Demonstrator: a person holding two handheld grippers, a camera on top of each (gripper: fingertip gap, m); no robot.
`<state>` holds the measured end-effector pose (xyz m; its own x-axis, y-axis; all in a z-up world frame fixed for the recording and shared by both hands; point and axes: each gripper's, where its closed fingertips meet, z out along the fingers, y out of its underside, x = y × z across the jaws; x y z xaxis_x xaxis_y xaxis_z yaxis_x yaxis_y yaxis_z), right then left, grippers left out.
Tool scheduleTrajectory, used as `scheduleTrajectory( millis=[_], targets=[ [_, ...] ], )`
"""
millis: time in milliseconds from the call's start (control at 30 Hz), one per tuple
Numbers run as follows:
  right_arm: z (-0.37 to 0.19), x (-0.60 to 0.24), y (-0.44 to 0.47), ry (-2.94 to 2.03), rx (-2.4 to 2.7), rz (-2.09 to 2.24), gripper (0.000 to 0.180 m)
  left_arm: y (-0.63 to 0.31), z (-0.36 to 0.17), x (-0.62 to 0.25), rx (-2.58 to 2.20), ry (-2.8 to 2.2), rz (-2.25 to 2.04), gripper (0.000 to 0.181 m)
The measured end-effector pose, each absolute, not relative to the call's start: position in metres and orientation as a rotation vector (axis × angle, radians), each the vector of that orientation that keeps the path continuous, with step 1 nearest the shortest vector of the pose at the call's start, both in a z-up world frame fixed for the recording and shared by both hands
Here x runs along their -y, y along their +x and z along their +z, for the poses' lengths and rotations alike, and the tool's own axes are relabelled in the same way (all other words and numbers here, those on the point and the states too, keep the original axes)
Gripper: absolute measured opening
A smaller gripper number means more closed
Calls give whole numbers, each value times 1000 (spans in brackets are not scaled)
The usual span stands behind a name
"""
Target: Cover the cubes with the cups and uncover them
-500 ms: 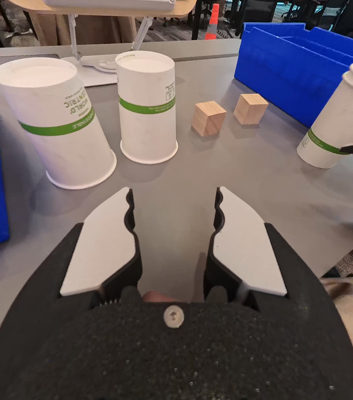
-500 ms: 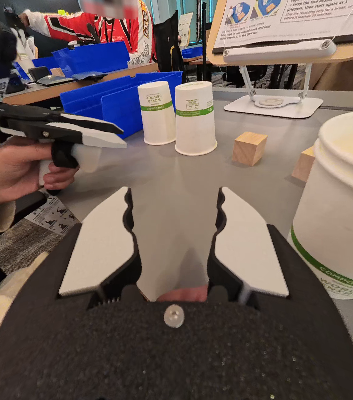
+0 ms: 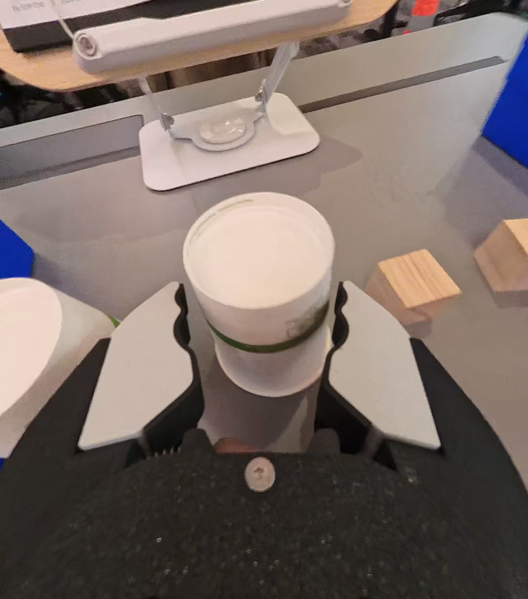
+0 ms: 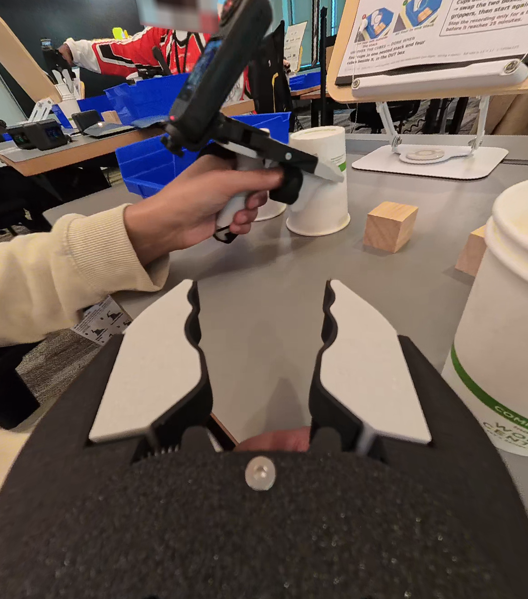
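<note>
The left gripper (image 3: 259, 319) has moved forward — its fingers (image 3: 146, 366) now flank an upturned cup (image 3: 257, 291), not closed.

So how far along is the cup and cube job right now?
Early, by the look of it. Nothing shows as finished: two wooden cubes sit bare on the grey table. In hand: the left tool is open, its fingers straddling an upside-down cup without clearly gripping it. The right tool is open and holds nothing, beside another cup. Left: covering those cubes, then uncovering them.
</note>
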<state>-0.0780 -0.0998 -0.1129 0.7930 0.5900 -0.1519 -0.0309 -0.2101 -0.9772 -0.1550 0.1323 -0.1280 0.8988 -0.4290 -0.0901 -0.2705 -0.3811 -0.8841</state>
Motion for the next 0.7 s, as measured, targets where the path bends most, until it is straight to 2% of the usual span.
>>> scheduleTrajectory(
  millis=[233,400,533,700],
  targets=[
    [-116,99,-75,-1717,435,614,72,-157,-137,-151,-497,-2034,-152,87],
    [-117,96,-72,-1721,426,600,71,-156,-101,-125,-597,-1918,-339,87],
    [-111,94,-68,-1703,413,592,69,-175,-36,-99,-635,-1712,-623,87],
    [-48,101,-87,-1525,359,898,63,-204,52,-39,-740,-1460,-1184,87]
  ],
)
